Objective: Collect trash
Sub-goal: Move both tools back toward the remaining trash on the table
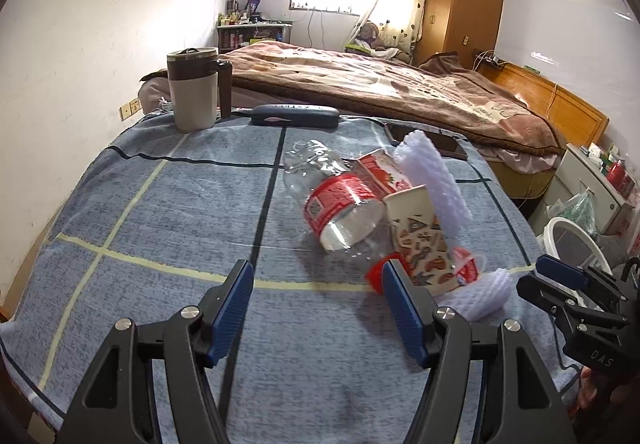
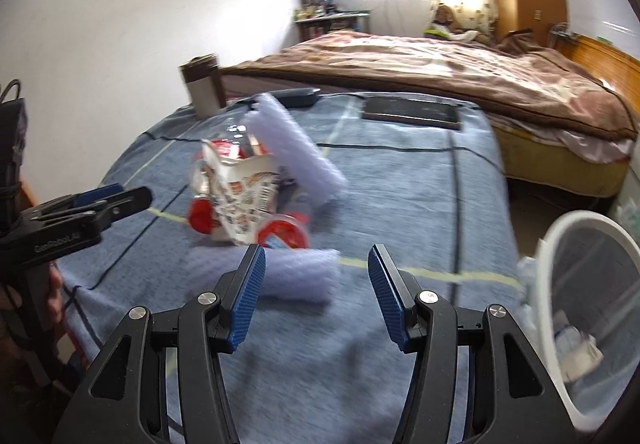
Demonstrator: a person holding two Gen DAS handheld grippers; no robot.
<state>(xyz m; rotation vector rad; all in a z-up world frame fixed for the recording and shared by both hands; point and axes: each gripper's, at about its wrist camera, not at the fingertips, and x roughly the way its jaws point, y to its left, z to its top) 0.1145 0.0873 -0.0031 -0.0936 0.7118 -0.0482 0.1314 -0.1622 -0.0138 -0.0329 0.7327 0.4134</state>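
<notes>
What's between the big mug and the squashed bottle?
Only bare blue tablecloth lies between the mug and the crushed bottle, seen in the left wrist view.

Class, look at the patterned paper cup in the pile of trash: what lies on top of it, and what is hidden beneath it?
A white foam net sleeve leans across the paper cup. The cup rests against a clear plastic bottle. What lies under the cup is covered.
</notes>
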